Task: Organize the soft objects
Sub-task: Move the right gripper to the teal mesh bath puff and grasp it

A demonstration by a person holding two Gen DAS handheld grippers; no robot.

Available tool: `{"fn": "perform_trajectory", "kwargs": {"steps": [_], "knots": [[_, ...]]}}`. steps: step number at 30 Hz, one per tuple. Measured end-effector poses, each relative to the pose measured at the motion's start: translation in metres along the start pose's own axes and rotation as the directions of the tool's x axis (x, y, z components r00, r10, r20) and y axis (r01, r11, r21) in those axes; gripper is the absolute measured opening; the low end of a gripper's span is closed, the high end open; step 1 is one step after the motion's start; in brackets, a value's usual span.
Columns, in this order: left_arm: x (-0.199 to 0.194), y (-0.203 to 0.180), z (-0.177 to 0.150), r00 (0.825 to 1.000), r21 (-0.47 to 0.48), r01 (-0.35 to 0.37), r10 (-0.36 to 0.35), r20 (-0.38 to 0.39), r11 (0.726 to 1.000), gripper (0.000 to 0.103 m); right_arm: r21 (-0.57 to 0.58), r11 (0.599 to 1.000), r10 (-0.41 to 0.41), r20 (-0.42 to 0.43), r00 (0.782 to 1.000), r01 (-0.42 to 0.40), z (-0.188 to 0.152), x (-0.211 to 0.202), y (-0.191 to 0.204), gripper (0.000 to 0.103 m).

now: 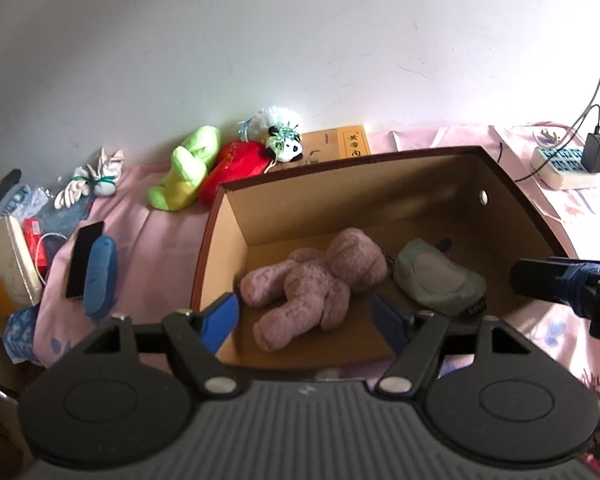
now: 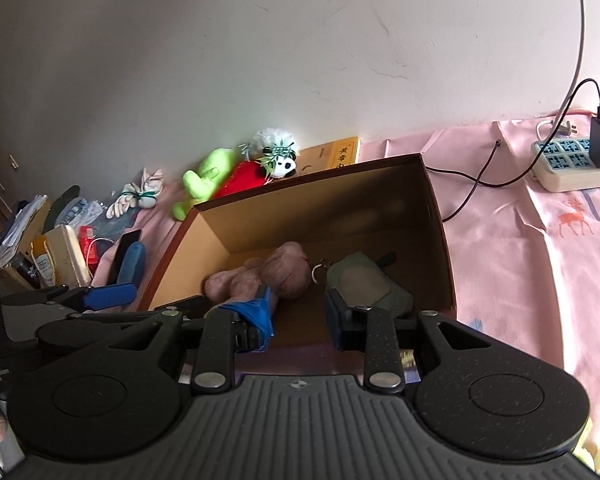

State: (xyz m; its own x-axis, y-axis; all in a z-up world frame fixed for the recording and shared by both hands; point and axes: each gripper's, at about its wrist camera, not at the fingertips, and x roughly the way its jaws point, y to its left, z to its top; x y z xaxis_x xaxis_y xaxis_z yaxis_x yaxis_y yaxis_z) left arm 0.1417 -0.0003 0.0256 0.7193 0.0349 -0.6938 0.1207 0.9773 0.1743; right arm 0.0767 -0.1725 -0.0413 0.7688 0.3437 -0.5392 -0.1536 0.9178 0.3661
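Lying boxed: pink plush bear [image 1: 308,284]

Fuzzy plush bear [image 1: 312,280] in matt cardboard box [image 1: 236,216] — smooth pink cloth [image 2: 520,248] beneath

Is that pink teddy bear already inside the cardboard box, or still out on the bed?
Inside. The pink teddy bear lies on the floor of the open cardboard box, beside a pale green pouch.

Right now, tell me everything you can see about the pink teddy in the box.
The teddy is a dusty-pink plush with nubbly fleece, a round head and stubby limbs. It lies flat on the floor of the open cardboard box, limbs toward the near-left corner. A metal keyring sits beside its head, next to a grey-green pouch. No gripper touches it.
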Motion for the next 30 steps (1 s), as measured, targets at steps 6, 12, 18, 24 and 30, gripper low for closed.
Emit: {"fn": "perform_trajectory", "kwargs": {"steps": [6,12,18,24,30], "knots": [[-0.019,-0.004,-0.016,1.0,-0.003,0.0,0.0,-0.004,1.0,0.075,0.034,0.999,0.004,0.005,1.0,-0.005,-0.015,-0.014,0.0,0.013],[-0.03,-0.005,-0.031,1.0,-0.002,-0.012,0.012,-0.025,1.0,0.077,0.056,0.998,0.002,-0.001,1.0,-0.002,-0.035,-0.027,0.002,0.013],[-0.042,-0.007,-0.046,0.999,0.001,-0.01,0.01,-0.033,1.0,0.077,0.073,0.997,-0.001,0.01,1.0,0.0,-0.052,-0.043,0.005,0.013],[-0.057,-0.011,-0.059,1.0,0.015,-0.002,0.002,-0.022,1.0,0.077,0.062,0.998,-0.004,0.027,1.0,0.002,-0.065,-0.058,0.009,0.013],[-0.068,-0.014,-0.071,1.0,0.027,0.012,-0.012,-0.026,1.0,0.078,0.058,0.998,-0.002,0.022,1.0,0.001,-0.078,-0.067,0.011,0.013]]}}
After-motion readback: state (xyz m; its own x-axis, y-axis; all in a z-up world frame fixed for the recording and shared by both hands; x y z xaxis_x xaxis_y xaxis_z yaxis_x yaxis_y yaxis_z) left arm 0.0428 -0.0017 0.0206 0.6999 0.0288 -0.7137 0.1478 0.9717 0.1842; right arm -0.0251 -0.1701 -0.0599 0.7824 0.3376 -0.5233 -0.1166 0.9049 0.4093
